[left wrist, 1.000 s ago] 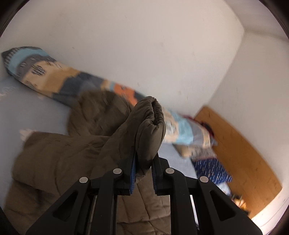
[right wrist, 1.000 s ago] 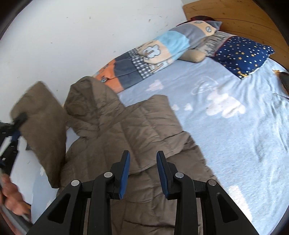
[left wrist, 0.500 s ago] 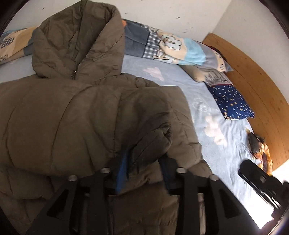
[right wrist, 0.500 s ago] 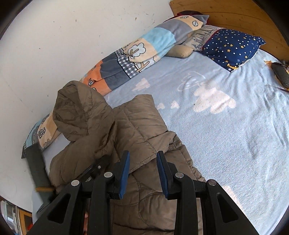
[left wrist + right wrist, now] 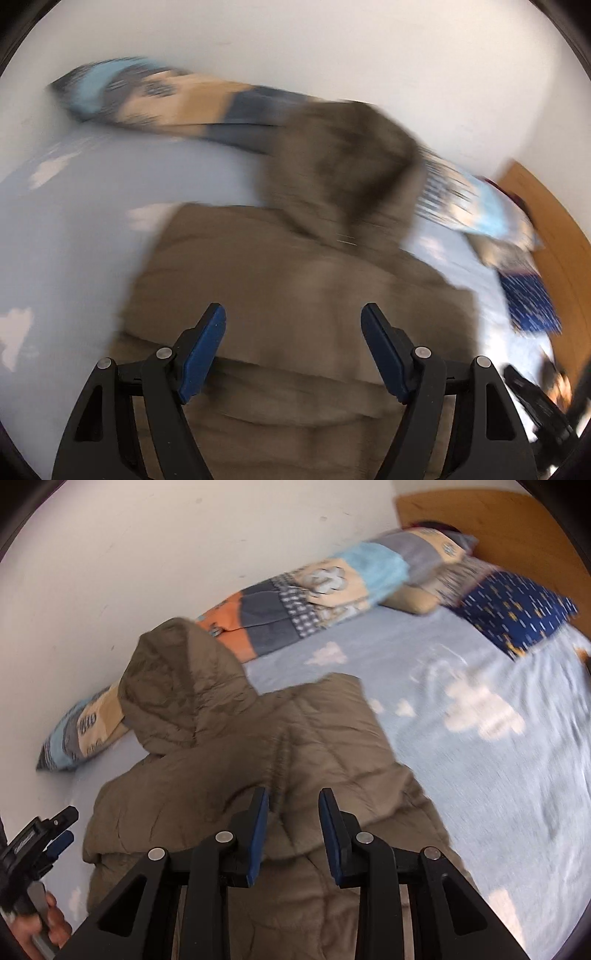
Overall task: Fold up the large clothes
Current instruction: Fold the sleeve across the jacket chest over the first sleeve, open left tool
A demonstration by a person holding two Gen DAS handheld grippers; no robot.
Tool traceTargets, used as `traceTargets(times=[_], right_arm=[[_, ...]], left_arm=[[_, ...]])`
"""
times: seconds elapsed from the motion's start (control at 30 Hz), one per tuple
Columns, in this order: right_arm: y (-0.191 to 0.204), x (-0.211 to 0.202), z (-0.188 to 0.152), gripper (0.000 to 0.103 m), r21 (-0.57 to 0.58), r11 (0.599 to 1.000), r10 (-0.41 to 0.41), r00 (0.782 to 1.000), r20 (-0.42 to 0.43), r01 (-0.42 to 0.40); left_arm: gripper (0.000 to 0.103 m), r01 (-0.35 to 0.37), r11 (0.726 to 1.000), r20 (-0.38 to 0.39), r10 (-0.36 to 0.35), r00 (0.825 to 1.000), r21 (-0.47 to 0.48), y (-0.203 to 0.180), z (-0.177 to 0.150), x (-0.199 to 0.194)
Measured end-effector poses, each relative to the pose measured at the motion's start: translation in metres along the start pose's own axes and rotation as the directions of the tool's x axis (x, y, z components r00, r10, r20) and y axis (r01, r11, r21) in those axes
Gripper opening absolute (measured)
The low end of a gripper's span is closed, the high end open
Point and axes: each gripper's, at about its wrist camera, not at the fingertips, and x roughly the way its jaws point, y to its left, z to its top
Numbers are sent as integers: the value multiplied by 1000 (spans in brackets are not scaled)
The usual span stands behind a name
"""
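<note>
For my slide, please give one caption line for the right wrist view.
Open right tongs hover over a brown hooded puffer jacket with sleeves folded in, on a light blue cloud-print bed sheet.

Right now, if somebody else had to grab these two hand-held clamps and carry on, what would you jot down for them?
Left gripper: jaws have just been opening, nothing between them; it hangs over the brown hooded jacket.
Right gripper: open with a narrow gap, empty, above the jacket's middle.
Jacket: lies flat on the light blue bed sheet, hood towards the wall and the patchwork bolster.
Done: both sleeves appear folded in across the body, the left one released a moment ago.
Left: probably fold the hood down and the body in half; the bottom hem is out of view.
</note>
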Motion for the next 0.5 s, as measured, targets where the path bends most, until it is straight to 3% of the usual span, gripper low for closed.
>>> traceTargets(times=[0.07,0.17,0.3,0.4,0.5], right_arm=[[15,5,-1,30,-51,998,20,1000,3,-20],[37,17,-4,30,-133,991,26,1000,0,-26],[51,40,-10,30,-195,981,-5,999,-41,-3],[50,62,-17,30,-251,966,-90,991,-97,63],[40,75,-22,30,-262,960,-140,980,-145,98]], left_arm=[[75,-54,996,-30,52,998,-68,32,3,15],[75,-59,991,-51,53,997,-117,53,7,30],[75,-101,991,-59,96,994,-89,59,8,46],[75,-189,980,-111,181,977,-60,59,4,61],[77,-217,972,-153,202,967,-88,68,-1,72]])
